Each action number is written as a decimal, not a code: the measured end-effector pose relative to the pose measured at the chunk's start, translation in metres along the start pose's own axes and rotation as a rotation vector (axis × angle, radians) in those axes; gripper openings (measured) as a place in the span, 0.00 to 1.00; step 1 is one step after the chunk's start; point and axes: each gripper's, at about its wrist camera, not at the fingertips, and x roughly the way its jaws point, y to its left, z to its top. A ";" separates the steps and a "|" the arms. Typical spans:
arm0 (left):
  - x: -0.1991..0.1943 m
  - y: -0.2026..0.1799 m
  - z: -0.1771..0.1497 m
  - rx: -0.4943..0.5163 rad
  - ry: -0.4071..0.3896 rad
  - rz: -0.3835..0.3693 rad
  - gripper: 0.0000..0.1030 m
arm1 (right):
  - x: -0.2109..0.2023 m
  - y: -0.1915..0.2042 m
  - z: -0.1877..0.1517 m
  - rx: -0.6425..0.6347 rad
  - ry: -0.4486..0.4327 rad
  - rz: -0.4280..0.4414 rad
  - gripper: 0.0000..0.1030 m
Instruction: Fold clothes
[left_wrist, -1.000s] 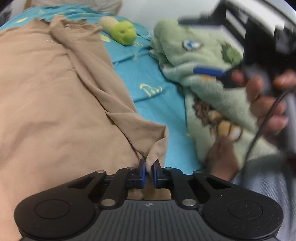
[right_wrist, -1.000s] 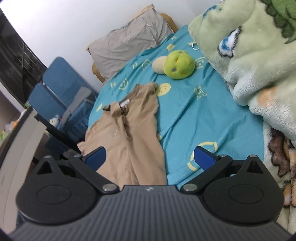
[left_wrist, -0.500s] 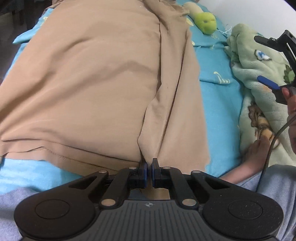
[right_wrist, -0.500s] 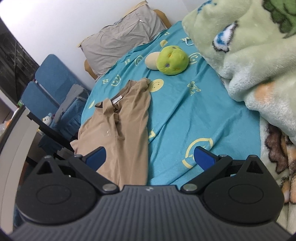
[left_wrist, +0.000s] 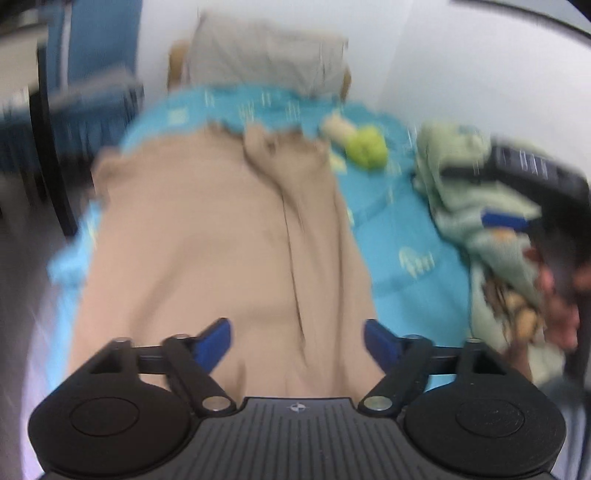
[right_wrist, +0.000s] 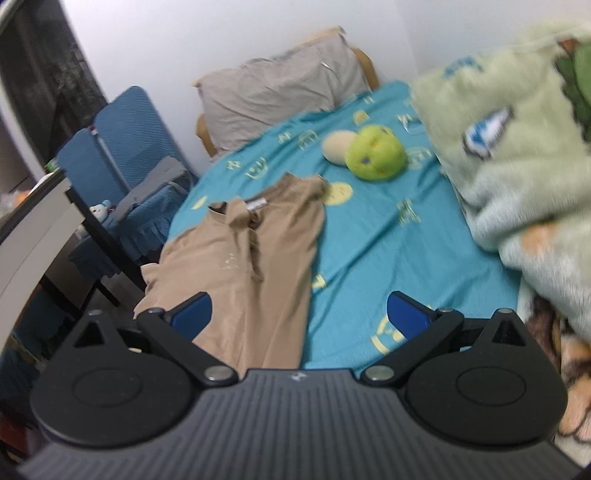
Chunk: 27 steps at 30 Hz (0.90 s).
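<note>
Bedroom, white walls, a bed (right_wrist: 388, 236) under a teal printed sheet fills both views. Tan shirt (right_wrist: 251, 266) lies flat on the left half of the bed, collar toward the far end near the grey pillow (right_wrist: 280, 88), hem at the near edge. Its right side is already turned in over the body, leaving a long crease down the middle in the left wrist view (left_wrist: 291, 240).

Handling, judged: thin soft knit, light, limp, no stiffness, will drape and sag from any pinch point. Not fragile; may slide a little on the sheet. Best taken at an edge or corner, the hem corners or the shoulder seams, pinching both layers so the fold does not open.

Left claw (left_wrist: 297, 338): jaws opening, blue pads wide apart, tan cloth below and beyond them, none pinched. View is badly blurred.
Right claw (right_wrist: 299, 312): released, spread wide, empty, hovering over the near part of the bed with the shirt's right edge under its left finger; in the left view a hand (left_wrist: 561, 302) grips it at far right.

Counts: one shirt, one pillow, one green plush toy (right_wrist: 375, 153) with a beige part beside it, one pale green fleece blanket (right_wrist: 517, 166) heaped at right, two blue chairs (right_wrist: 122, 147) left of the bed, two claws.
</note>
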 end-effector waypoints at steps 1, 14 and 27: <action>-0.002 -0.002 0.011 0.018 -0.033 0.019 0.86 | -0.003 0.003 0.000 -0.011 -0.018 0.007 1.00; 0.018 0.021 0.040 0.059 -0.264 0.100 1.00 | -0.014 0.032 -0.004 -0.100 -0.139 0.042 1.00; 0.015 0.049 0.026 0.022 -0.242 0.102 1.00 | 0.002 0.056 -0.015 -0.164 -0.124 0.054 1.00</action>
